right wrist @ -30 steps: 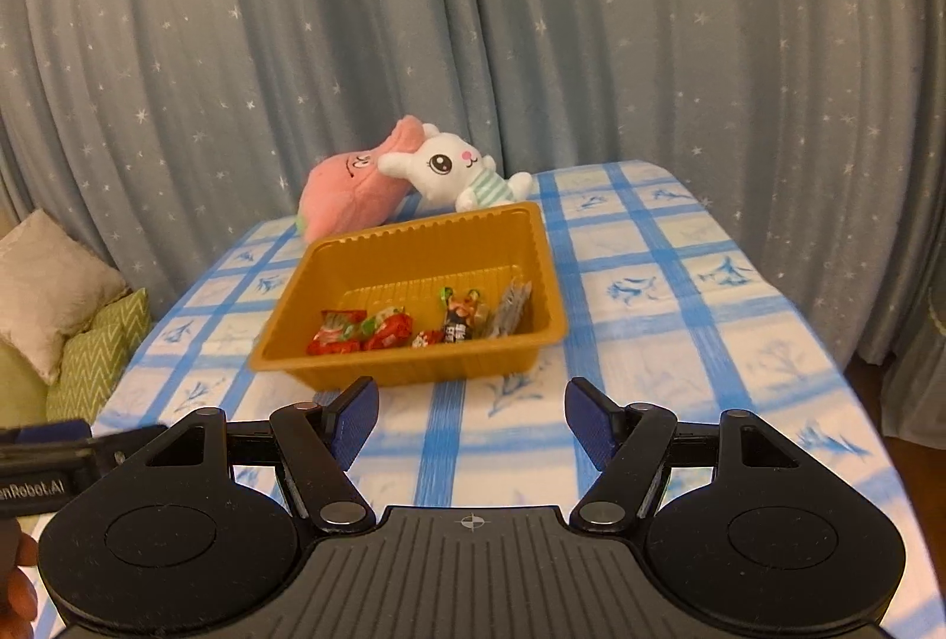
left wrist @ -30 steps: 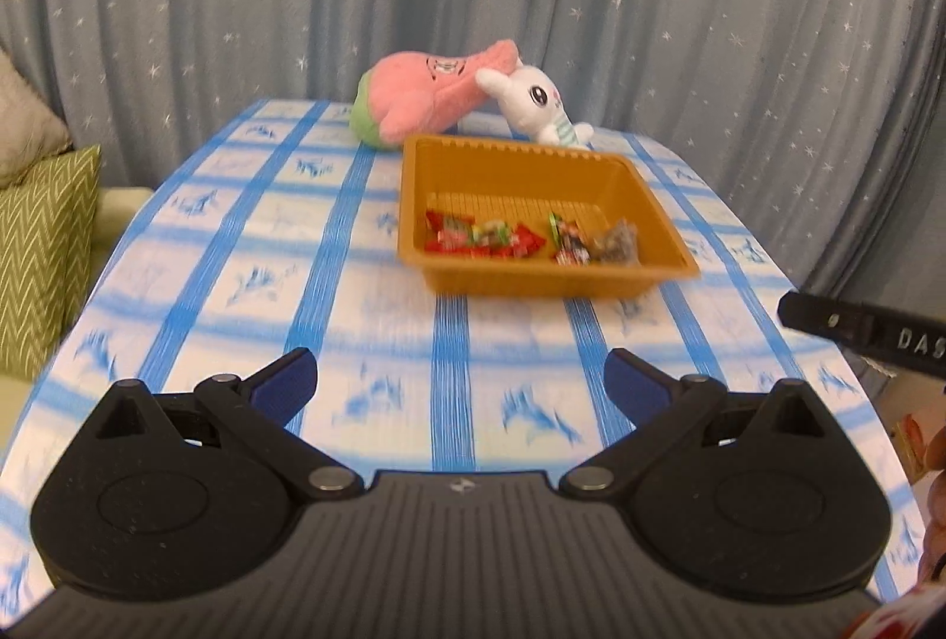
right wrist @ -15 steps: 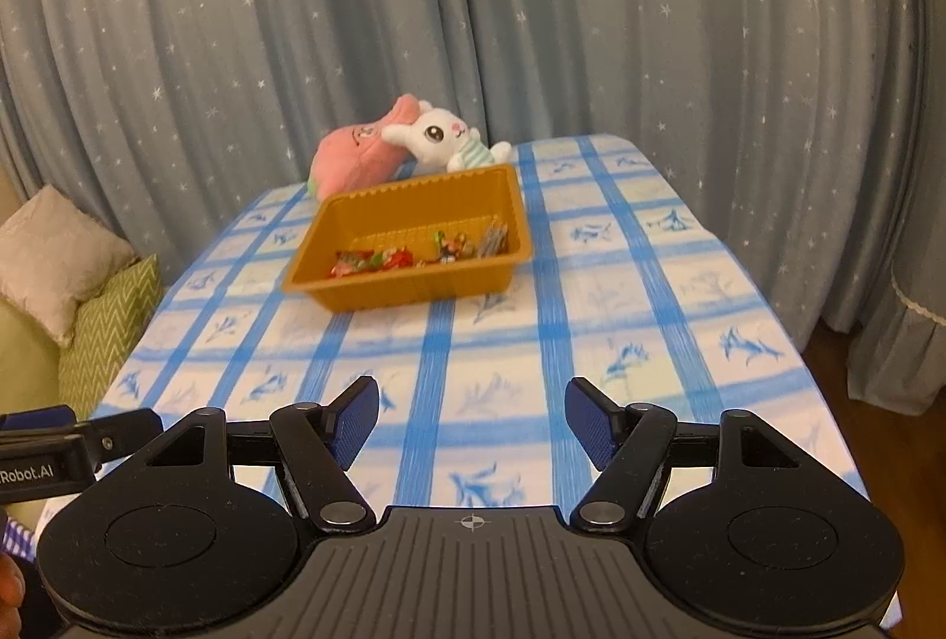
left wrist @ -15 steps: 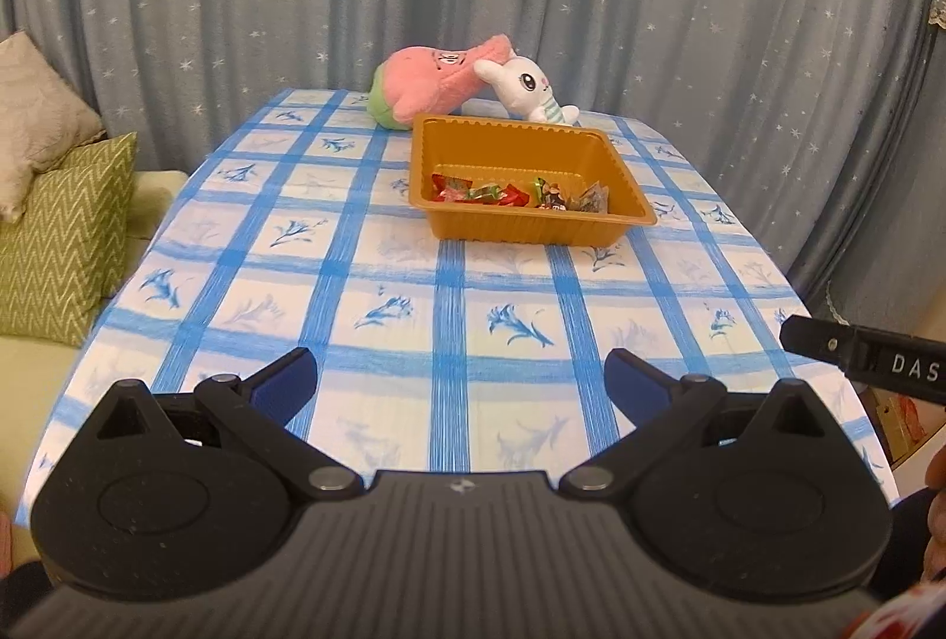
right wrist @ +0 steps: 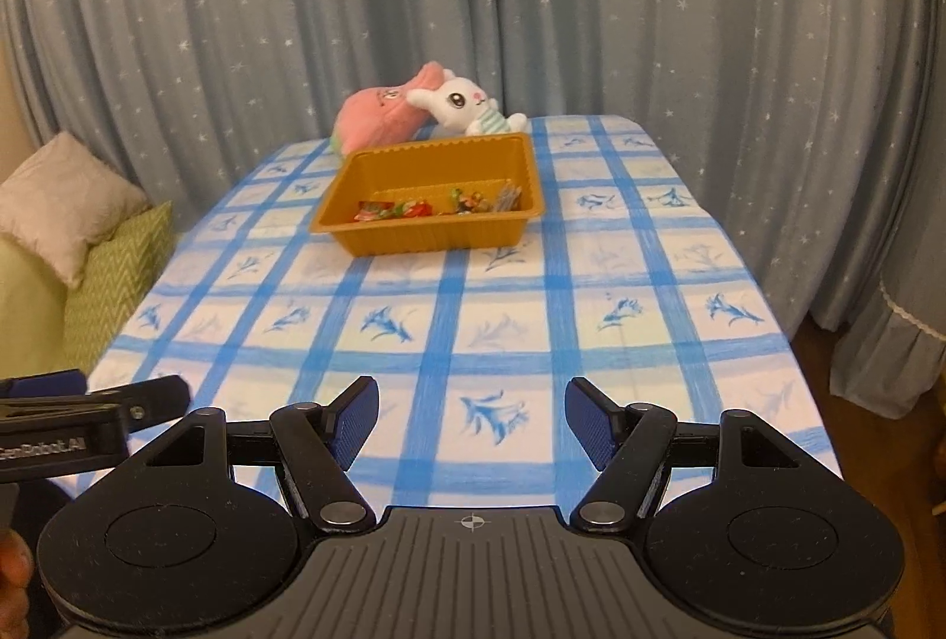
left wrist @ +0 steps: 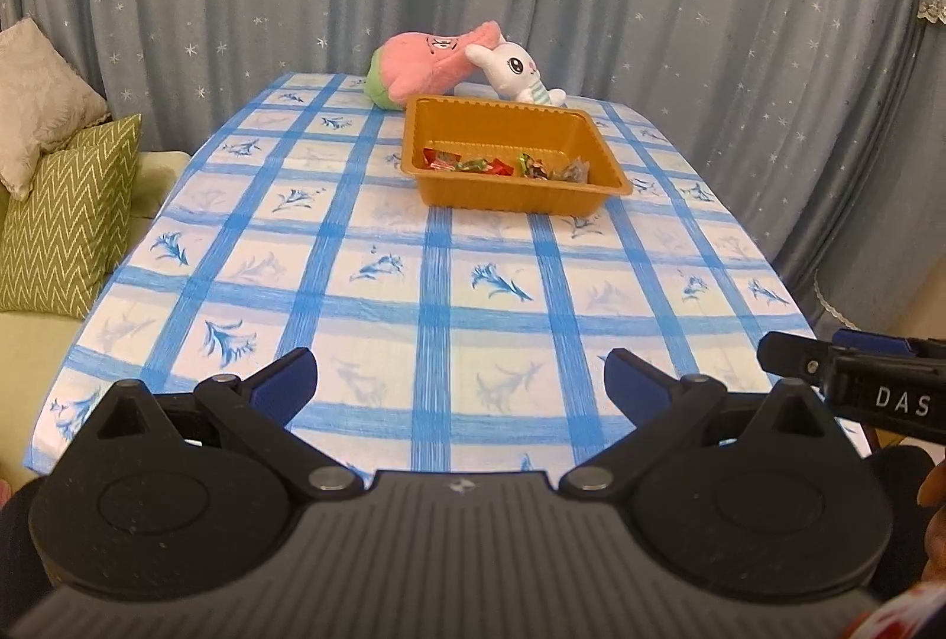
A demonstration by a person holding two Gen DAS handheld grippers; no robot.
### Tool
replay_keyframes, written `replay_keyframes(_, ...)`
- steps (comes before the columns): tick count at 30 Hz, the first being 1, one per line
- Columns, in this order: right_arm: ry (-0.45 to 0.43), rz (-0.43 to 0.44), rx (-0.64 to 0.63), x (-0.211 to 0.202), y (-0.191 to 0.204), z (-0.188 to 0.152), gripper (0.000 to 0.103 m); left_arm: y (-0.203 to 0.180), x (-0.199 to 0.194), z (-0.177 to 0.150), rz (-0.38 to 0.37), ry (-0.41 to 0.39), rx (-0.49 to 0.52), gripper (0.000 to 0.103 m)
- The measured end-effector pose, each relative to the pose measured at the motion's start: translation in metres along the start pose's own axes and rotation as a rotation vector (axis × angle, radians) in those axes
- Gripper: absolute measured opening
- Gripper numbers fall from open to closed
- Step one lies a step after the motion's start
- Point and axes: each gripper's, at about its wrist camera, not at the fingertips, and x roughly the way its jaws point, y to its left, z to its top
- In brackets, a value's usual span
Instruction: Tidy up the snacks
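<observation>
An orange plastic tray (left wrist: 597,136) (right wrist: 378,237) stands on the far half of the table. Several wrapped snacks (left wrist: 496,165) (right wrist: 437,207) lie in a row along its near inner wall. My left gripper (left wrist: 461,379) is open and empty, held over the table's near edge, far from the tray. My right gripper (right wrist: 472,414) is open and empty, also back at the near edge. Each gripper shows at the side of the other's view, the right one (left wrist: 851,379) and the left one (right wrist: 88,402).
The table wears a blue-checked cloth (left wrist: 378,249) (right wrist: 621,284). A pink plush (left wrist: 425,59) (right wrist: 378,113) and a white bunny plush (left wrist: 514,71) (right wrist: 461,104) lie behind the tray. Green and beige cushions (left wrist: 65,213) (right wrist: 112,272) sit on a sofa at left. Grey curtains hang behind.
Both grippers have drawn back from the tray toward the table's near edge and risen; the tray now looks smaller and farther. Both stayed open and empty.
</observation>
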Motion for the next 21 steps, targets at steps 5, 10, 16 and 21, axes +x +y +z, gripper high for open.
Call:
replay_keyframes(5, 0.001, -0.004, -0.035, -0.012, 0.006, -0.008, 0.072, -0.004, -0.013, -0.006, 0.001, -0.014, 0.02, 0.103)
replay_keyframes(10, -0.007, -0.018, -0.013, -0.024, 0.004, -0.014, 0.085, -0.007, -0.023, -0.013, -0.005, -0.009, 0.035, 0.103)
replay_keyframes(16, -0.01, -0.026, 0.001, -0.038, 0.005, -0.017, 0.085, -0.011, -0.033, -0.017, -0.014, -0.006, 0.041, 0.103)
replay_keyframes(21, -0.02, -0.024, -0.005, -0.047, 0.008, -0.017, 0.085, -0.012, -0.039, -0.017, -0.015, -0.022, 0.042, 0.103)
